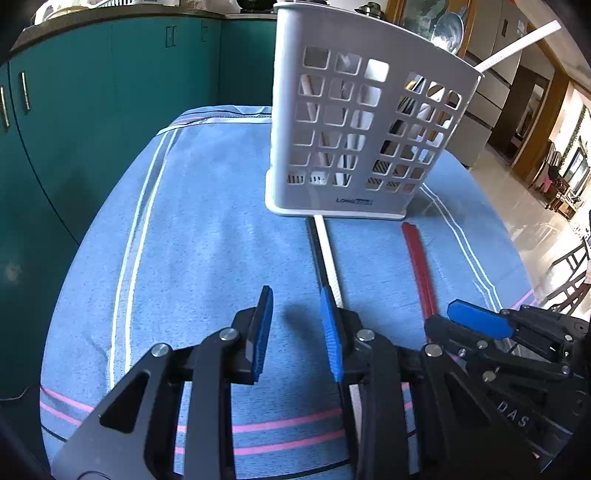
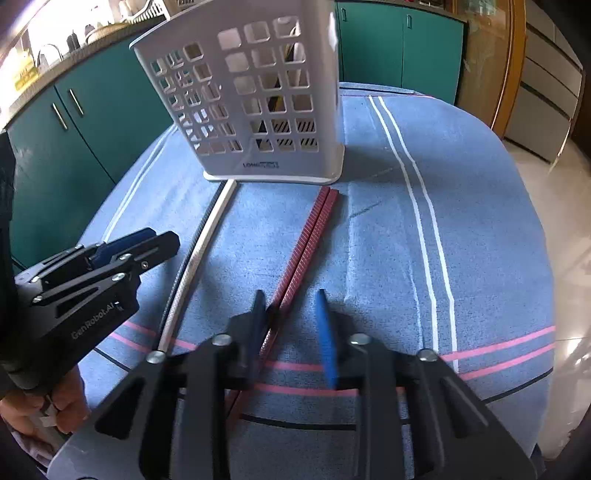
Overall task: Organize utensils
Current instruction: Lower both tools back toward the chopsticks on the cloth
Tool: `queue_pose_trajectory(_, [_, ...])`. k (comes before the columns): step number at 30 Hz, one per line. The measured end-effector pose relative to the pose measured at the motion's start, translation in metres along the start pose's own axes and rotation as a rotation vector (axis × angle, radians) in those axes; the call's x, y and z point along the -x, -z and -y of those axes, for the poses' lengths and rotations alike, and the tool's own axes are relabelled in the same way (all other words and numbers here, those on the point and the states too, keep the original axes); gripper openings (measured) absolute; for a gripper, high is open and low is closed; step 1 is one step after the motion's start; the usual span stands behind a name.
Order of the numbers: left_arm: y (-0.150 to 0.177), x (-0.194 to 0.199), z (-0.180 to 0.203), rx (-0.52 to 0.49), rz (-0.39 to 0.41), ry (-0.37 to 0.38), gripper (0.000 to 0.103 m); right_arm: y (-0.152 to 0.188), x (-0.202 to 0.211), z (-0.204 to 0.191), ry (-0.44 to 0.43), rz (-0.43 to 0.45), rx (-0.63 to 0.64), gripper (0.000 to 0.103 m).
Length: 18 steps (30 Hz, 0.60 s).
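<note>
A white perforated utensil holder (image 1: pixel 354 125) stands on the blue cloth and also shows in the right wrist view (image 2: pixel 258 92); a spoon (image 1: pixel 448 33) and white sticks poke out of it. A black and white chopstick pair (image 1: pixel 325 251) and a red chopstick pair (image 1: pixel 419 266) lie in front of it, pointing toward me. My left gripper (image 1: pixel 299 332) is open and empty, just left of the black and white pair (image 2: pixel 199 254). My right gripper (image 2: pixel 290 325) is open, low over the near end of the red pair (image 2: pixel 310 240), which lies beside its left finger.
The blue striped cloth (image 1: pixel 207 229) covers a small table with rounded edges. Teal cabinets (image 1: pixel 92 110) stand behind and to the left. A shiny tiled floor (image 1: pixel 517 206) drops away on the right.
</note>
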<state>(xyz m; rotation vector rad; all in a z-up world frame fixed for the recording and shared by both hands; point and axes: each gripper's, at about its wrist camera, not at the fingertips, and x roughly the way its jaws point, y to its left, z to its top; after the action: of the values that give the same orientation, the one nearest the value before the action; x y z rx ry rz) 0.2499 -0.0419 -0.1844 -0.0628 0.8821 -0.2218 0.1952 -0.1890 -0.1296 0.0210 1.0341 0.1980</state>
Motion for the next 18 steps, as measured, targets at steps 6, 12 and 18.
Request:
queue_pose_trajectory(6, [-0.002, 0.000, -0.003, 0.011, -0.001, -0.001, 0.034, 0.007, 0.001, 0.001, 0.009, 0.006, 0.020, 0.016])
queue_pose_trajectory(12, [0.000, 0.000, 0.003, 0.009, -0.008, 0.022, 0.041, 0.008, 0.020, 0.023, 0.031, 0.046, -0.059, 0.000])
queue_pose_trajectory(18, [0.003, -0.008, 0.012, -0.019, -0.030, 0.007, 0.041, 0.012, 0.023, 0.042, 0.037, 0.033, -0.113, 0.004])
